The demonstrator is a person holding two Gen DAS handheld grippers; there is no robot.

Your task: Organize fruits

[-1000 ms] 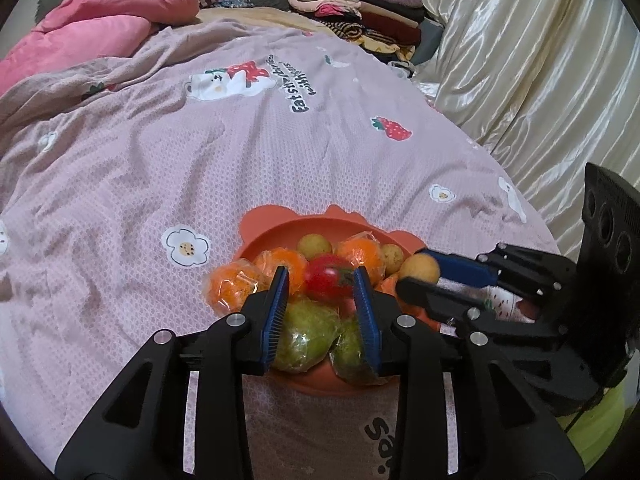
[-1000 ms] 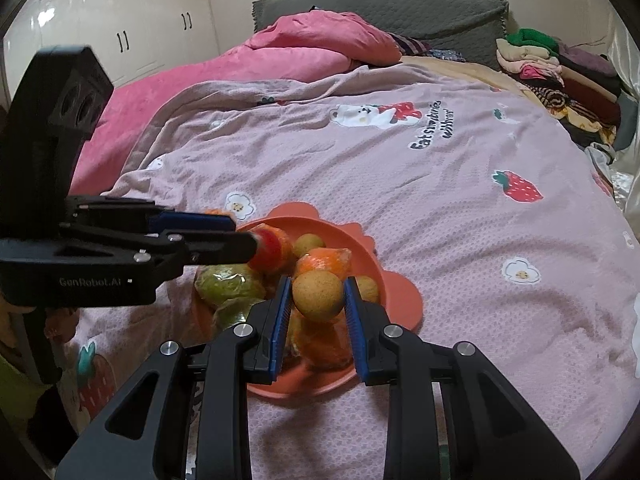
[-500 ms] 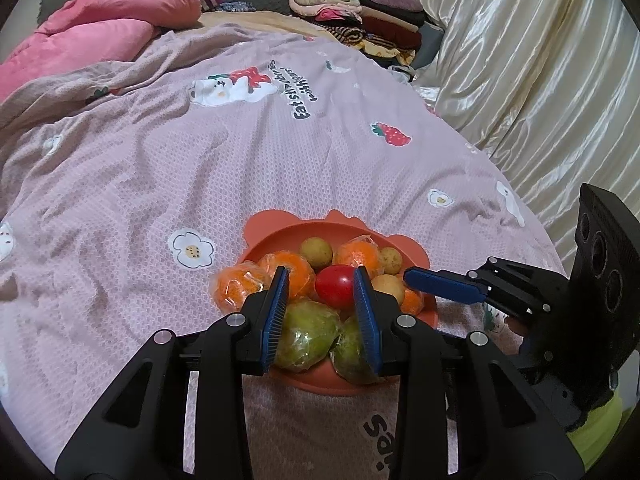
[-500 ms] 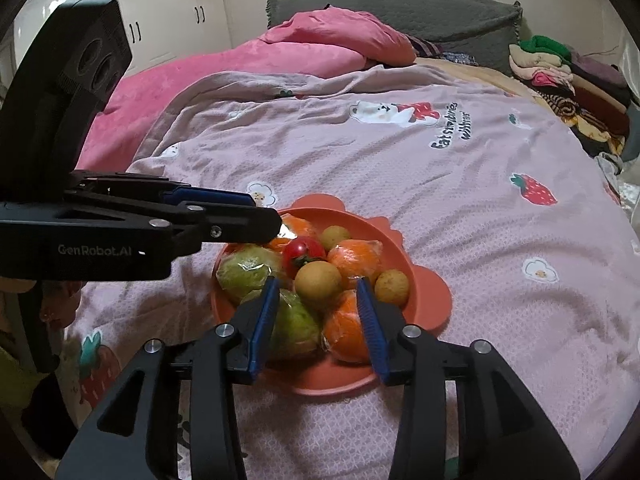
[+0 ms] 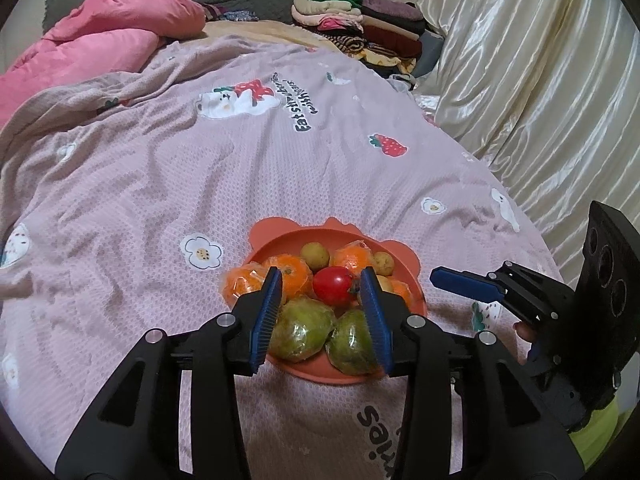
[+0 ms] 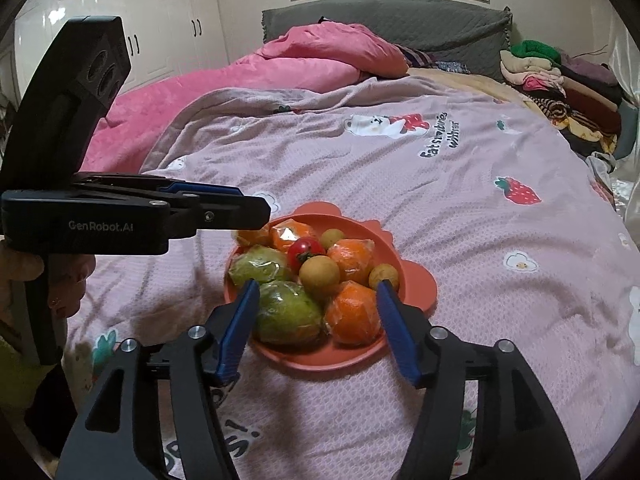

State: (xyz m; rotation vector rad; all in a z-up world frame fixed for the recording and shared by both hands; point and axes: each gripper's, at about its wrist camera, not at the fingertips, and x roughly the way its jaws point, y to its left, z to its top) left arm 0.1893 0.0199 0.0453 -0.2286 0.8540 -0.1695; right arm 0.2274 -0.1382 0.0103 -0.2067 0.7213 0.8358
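An orange bear-shaped plate (image 5: 280, 236) (image 6: 416, 284) lies on the bed. It holds a red tomato (image 5: 334, 291) (image 6: 306, 251), several wrapped oranges (image 6: 354, 312), two wrapped green fruits (image 5: 302, 329) (image 6: 286, 312) and small yellow-brown round fruits (image 6: 319, 273). One wrapped orange (image 5: 242, 285) hangs over the plate's left rim. My left gripper (image 5: 322, 300) is open and empty, just above the near fruits. My right gripper (image 6: 316, 316) is open and empty, at the plate's near edge; it also shows in the left wrist view (image 5: 464, 284).
The plate rests on a mauve printed blanket (image 5: 200, 160). A pink duvet (image 6: 280, 72) is bunched at the far side, folded clothes (image 5: 360, 20) are stacked near the headboard, and cream curtains (image 5: 540, 100) hang on the right.
Both grippers opened and pulled back from the plate. The tomato left my left gripper and the yellow-brown fruit left my right gripper; both now lie on the plate.
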